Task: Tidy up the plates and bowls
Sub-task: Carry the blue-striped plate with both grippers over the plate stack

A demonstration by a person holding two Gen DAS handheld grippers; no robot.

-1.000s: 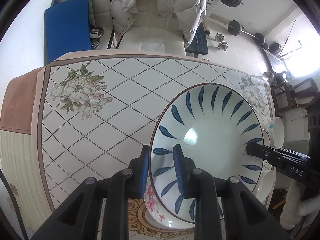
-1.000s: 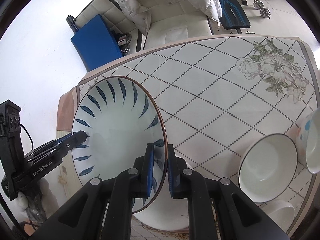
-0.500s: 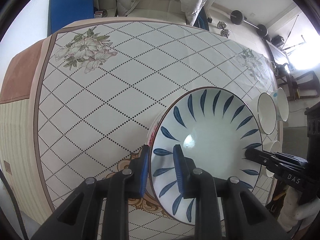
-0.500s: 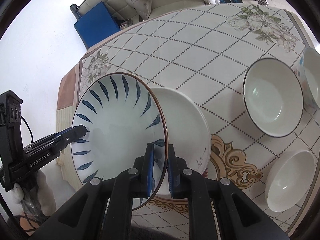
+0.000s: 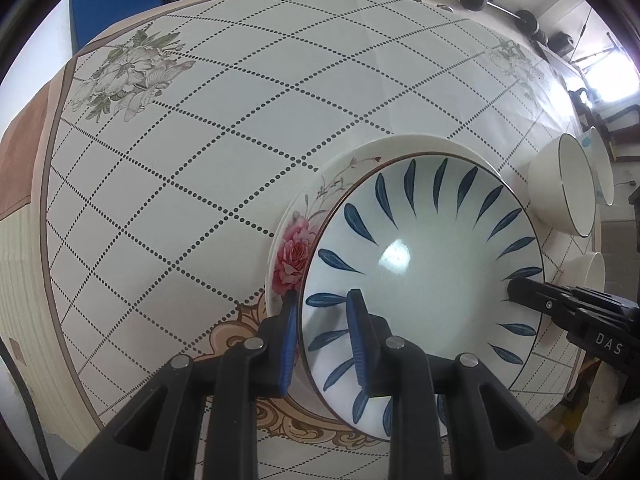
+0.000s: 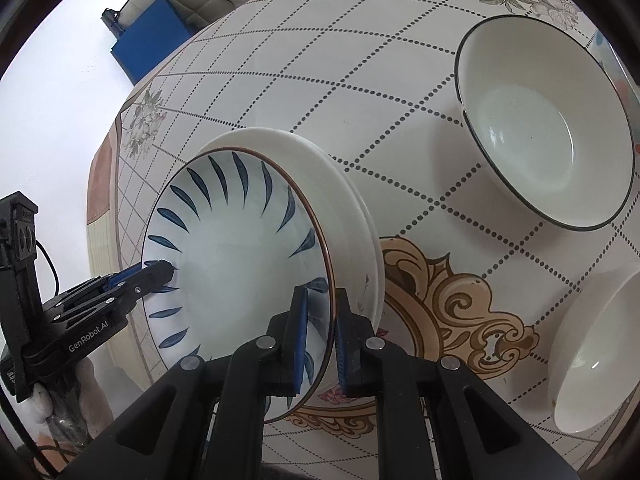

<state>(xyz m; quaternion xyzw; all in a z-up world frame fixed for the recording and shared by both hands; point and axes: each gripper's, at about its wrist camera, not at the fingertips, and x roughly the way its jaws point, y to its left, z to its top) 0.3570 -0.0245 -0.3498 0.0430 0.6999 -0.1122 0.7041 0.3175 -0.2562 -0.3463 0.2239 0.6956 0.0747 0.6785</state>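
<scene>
Both claws, the left gripper (image 5: 322,320) and right gripper (image 6: 320,320), clamped on the blue-leaf plate (image 5: 424,276), have lowered it nearly onto the rose plate (image 5: 292,256) near the table (image 5: 200,152) edge; stacking looks close.

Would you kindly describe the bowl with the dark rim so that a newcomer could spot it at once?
Start at the table covered in a white cloth with dotted diamonds. Past the stacked plates, toward the cloth's grey flower print, sits a wide white ceramic bowl. Alone among the white bowls there, it has a thin black line around its rim.
</scene>
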